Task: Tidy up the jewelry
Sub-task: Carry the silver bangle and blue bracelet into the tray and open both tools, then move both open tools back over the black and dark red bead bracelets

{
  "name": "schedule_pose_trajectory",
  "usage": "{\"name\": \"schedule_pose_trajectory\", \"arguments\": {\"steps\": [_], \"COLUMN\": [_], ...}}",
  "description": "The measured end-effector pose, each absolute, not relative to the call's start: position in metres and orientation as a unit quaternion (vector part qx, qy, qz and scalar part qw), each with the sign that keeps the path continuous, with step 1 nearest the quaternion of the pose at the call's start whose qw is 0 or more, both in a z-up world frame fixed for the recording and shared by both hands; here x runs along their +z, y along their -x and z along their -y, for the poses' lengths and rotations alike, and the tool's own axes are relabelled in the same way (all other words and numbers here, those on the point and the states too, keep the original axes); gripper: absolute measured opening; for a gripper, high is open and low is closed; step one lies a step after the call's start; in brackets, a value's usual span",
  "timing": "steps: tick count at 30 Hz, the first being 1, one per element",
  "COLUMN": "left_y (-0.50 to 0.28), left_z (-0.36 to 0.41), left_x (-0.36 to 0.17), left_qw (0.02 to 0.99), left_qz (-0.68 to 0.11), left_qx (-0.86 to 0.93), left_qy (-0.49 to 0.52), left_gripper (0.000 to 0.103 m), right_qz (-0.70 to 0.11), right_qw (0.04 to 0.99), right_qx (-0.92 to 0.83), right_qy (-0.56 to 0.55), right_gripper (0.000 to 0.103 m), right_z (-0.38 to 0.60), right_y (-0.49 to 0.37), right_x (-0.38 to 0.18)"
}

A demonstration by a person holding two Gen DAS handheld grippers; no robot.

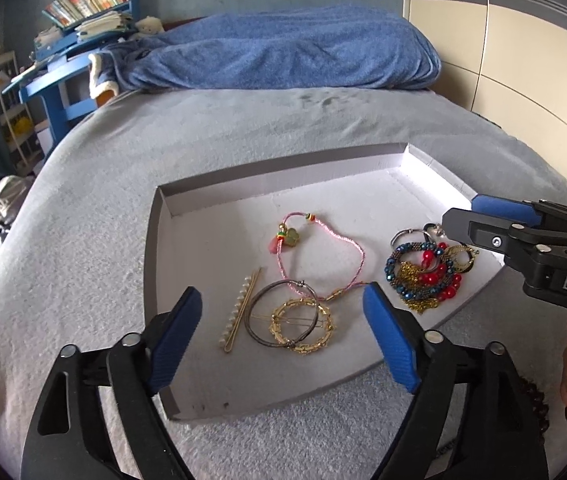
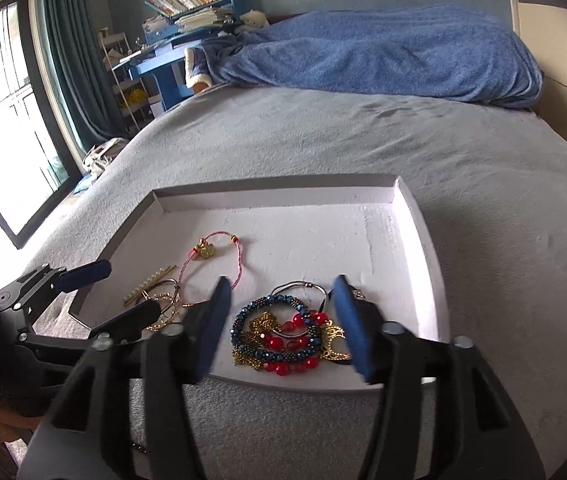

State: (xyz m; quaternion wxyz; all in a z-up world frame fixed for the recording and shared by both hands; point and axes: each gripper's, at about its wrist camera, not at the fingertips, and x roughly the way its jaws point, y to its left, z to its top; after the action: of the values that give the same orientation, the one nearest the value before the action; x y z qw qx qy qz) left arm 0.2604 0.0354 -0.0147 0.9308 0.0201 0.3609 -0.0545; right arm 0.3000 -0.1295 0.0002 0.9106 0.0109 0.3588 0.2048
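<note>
Covering the bed [image 1: 83, 240], grey blanket.

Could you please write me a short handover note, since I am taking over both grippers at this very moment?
Left gripper: open, holding nothing, over the gold ring clip, dark hoop and pearl hair pin.
Right gripper: open, holding nothing, over the tangled pile of beads and chains.
Pink cord bracelet lies apart, mid-tray.
Everything sits in the white tray on the grey bed.
Done: pieces are in the tray.
Left: probably untangling the pile and separating the overlapping rings.
</note>
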Motion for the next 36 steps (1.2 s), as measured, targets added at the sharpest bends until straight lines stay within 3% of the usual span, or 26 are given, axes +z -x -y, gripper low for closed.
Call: {"name": "schedule_pose_trajectory", "arguments": {"steps": [3, 12, 36], "left_y": [-0.251, -0.222, -0.156], "left_z": [-0.036, -0.038, -0.028], "left_x": [-0.01, 0.002, -0.007], "left_qw": [0.934, 0.943, 0.937], "left_qz": [-0.351, -0.33, -0.341], "left_qx": [-0.058, -0.049, -0.075], "left_qy": [-0.011, -0.013, -0.017], "left_gripper": [0.085, 0.09, 0.091], "right_qz": [-0.351, -0.331, -0.344], "right_qw": [0.916, 0.927, 0.927], "right_qx": [0.195, 0.168, 0.145], "right_qy": [-0.019, -0.048, -0.05], "right_gripper": [0.079, 0.096, 0.097], "right_z": [0.137, 0.166, 0.195], "right_y": [-0.296, -0.277, -0.217], "right_x": [0.004, 0.015, 0.006]}}
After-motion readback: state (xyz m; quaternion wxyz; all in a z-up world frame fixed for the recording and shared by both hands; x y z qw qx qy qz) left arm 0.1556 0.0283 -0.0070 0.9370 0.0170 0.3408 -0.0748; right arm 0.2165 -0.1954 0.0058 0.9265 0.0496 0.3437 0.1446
